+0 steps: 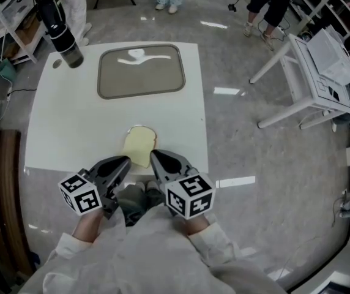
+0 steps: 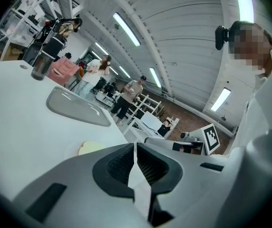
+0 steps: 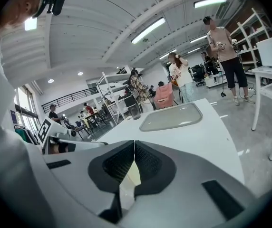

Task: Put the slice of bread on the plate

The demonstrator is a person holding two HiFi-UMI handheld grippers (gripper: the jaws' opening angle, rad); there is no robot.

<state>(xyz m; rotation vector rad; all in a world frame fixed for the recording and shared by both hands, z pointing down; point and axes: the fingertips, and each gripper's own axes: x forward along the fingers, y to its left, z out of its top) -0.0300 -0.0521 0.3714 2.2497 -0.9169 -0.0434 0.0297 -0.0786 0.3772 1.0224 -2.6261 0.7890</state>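
Observation:
A pale yellow slice of bread [image 1: 139, 147] lies flat near the front edge of the white table [image 1: 59, 127]. A faint round white rim shows just behind it, and I cannot tell whether that is a plate. The bread [image 2: 90, 147] also peeks out left of the jaws in the left gripper view. A grey rectangular tray [image 1: 141, 71] sits at the back middle. My left gripper [image 1: 125, 160] and right gripper [image 1: 153, 155] hover at the table's front edge, just short of the bread. Both are shut, tips touching, with nothing held.
A dark bottle [image 1: 65, 38] stands at the table's back left corner. A white side table [image 1: 309, 72] with papers stands on the floor to the right. Several people stand beyond the table's far side. Shelving lines the left wall.

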